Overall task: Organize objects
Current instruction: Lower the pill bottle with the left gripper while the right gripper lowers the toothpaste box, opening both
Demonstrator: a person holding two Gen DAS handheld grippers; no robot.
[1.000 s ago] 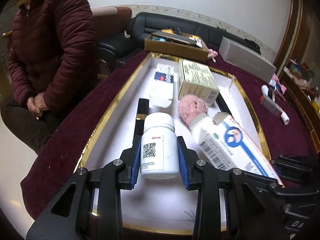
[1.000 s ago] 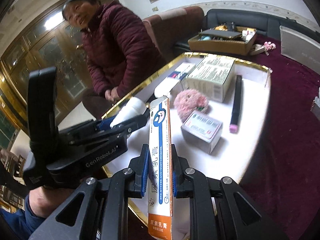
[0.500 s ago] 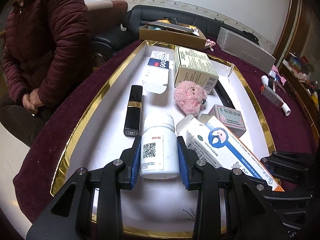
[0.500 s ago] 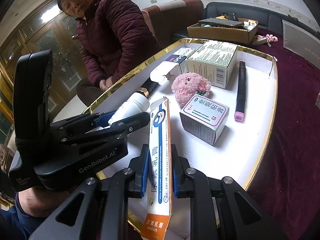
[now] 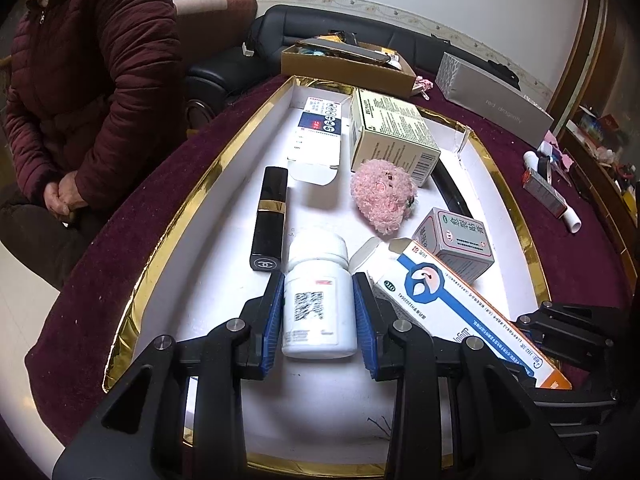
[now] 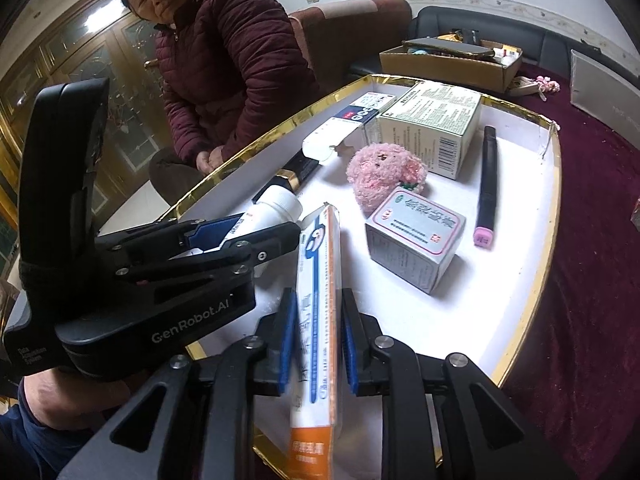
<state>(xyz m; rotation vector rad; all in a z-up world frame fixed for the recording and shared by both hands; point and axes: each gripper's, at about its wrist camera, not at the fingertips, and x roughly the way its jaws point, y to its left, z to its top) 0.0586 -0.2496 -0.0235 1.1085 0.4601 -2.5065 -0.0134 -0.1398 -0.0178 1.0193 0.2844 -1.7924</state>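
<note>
A white bottle (image 5: 319, 304) is flanked by the left gripper (image 5: 319, 312), apparently loosely. A long box (image 6: 318, 296) is flanked by the right gripper (image 6: 314, 344); contact cannot be confirmed. Both lie beside the pink toy (image 5: 382, 194).

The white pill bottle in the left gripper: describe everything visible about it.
The white pill bottle looks like opaque plastic, with a ribbed white screw cap, closed, and a white label bearing a QR code. It lies lengthwise between the left gripper's blue pads, cap pointing away, over the white tray, beside the black lipstick.
</note>
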